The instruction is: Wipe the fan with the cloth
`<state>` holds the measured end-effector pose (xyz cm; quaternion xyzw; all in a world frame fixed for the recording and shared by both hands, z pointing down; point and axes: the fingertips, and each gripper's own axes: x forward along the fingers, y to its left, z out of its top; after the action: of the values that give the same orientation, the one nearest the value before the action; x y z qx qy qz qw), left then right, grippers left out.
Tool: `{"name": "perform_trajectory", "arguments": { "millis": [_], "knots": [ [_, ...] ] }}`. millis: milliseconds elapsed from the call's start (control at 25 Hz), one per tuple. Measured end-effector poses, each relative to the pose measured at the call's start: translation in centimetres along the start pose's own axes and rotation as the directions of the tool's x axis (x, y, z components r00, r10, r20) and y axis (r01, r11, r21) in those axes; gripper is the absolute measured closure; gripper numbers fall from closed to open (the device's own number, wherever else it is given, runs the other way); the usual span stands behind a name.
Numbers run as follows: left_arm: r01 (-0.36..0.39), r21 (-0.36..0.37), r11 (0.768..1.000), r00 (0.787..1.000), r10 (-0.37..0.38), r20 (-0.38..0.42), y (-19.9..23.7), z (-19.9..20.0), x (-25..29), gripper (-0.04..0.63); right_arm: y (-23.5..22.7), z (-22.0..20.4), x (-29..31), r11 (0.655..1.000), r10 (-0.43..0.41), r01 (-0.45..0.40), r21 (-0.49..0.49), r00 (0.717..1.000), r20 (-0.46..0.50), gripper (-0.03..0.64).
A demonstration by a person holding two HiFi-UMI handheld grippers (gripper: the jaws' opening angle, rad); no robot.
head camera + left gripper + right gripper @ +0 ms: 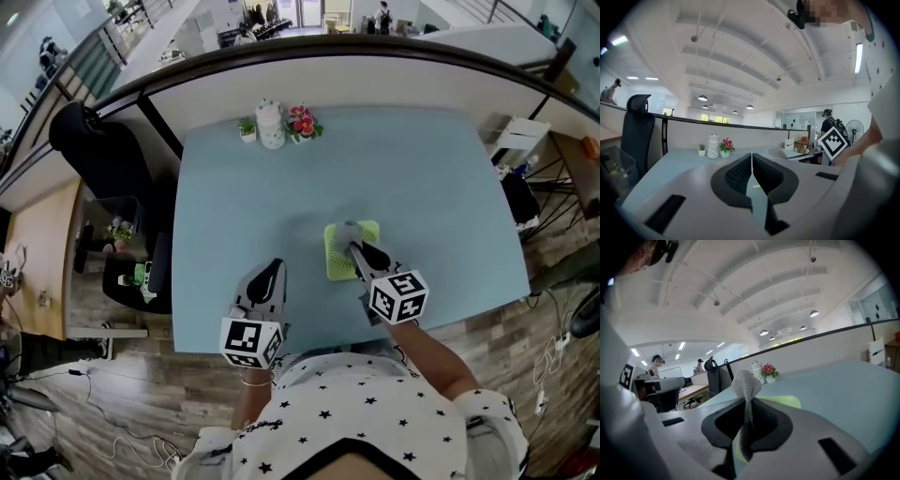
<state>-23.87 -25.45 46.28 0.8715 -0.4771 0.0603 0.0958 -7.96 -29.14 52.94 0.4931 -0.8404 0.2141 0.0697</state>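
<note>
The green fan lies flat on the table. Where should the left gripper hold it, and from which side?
Probably its left edge, approached low from the left. The fan lies flat, and the right gripper with the cloth covers its near right part. The left gripper must open first.

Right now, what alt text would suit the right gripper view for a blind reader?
The right hand-held gripper pinches a grey cloth, its bunched end sticking up, over a yellow-green fan lying on a pale blue table.
</note>
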Motion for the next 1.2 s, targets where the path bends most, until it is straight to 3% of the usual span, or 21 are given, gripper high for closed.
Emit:
{"name": "perform_trajectory", "arguments": {
  "millis": [280, 440, 720, 1200],
  "knots": [
    [-0.064, -0.005, 0.998, 0.998, 0.064, 0.010, 1.7, -0.1, -2.1, 0.561, 4.0, -2.2, 2.5, 0.993, 0.107, -0.110, -0.036, 0.991, -0.075, 0.586],
    [-0.099, -0.010, 0.995, 0.995, 0.099, 0.013, 2.6, 0.0, -3.2, 0.562, 4.5, -3.9, 3.8, 0.991, 0.119, -0.126, -0.044, 0.984, -0.129, 0.586],
    [-0.116, -0.014, 0.993, 0.993, 0.116, 0.003, 3.0, -0.4, -3.7, 0.561, 3.2, -5.7, 4.2, 0.994, 0.081, -0.092, -0.055, 0.981, -0.179, 0.586],
    [-0.035, -0.022, 0.999, 0.999, 0.035, 0.000, 1.3, -0.4, -1.6, 0.563, -0.7, -5.6, 2.0, 0.999, -0.028, 0.023, -0.033, 0.987, -0.160, 0.586]
  ]
}}
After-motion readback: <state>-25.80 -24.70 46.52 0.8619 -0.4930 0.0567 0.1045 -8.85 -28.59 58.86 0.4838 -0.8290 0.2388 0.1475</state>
